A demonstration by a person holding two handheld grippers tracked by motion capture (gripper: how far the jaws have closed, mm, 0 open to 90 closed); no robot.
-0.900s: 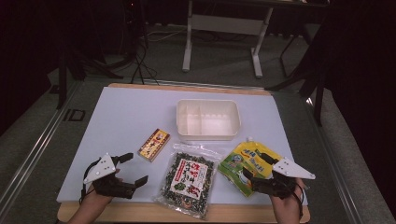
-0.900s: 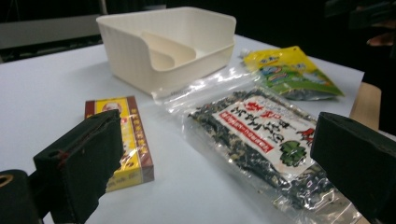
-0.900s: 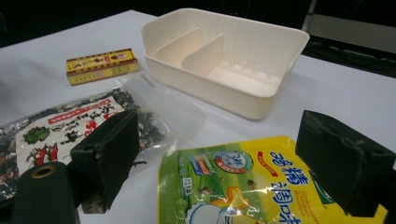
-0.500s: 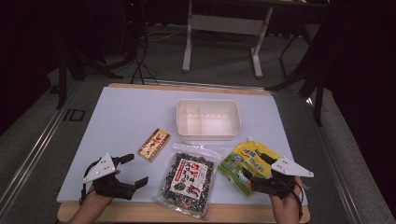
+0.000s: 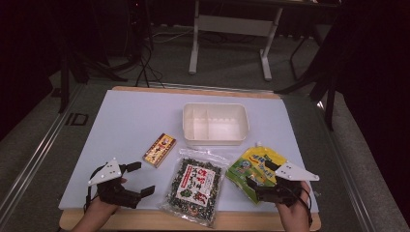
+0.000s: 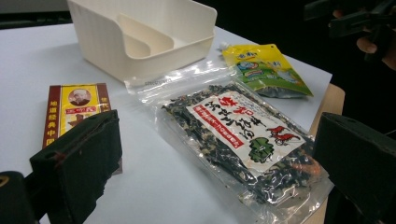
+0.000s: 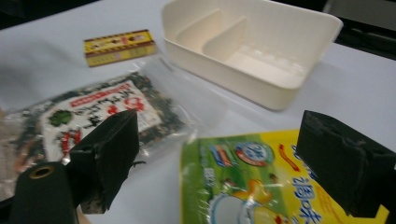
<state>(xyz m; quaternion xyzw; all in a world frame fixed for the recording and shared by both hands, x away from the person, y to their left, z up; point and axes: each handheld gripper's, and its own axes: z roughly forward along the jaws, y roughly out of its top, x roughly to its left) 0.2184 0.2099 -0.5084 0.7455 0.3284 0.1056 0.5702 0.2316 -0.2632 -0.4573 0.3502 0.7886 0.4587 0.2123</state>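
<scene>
At the near edge of the table, the left gripper [image 5: 139, 180] rests low in the person's left hand [image 5: 99, 210], its jaws apart with nothing between them, pointing to the right toward the dried seaweed bag [image 5: 195, 184]. The right gripper [image 5: 259, 177] lies in the right hand [image 5: 295, 215], jaws also wide apart and empty, above the near corner of the yellow-green pouch [image 5: 255, 166]. This pouch lies flat, its long axis going diagonally, spout end toward the white divided tray [image 5: 215, 124] farther back. Between the grippers the seaweed bag lies flat, lengthwise near to far. Beyond the left gripper a small yellow-red box [image 5: 159, 149] points diagonally toward the tray.
</scene>
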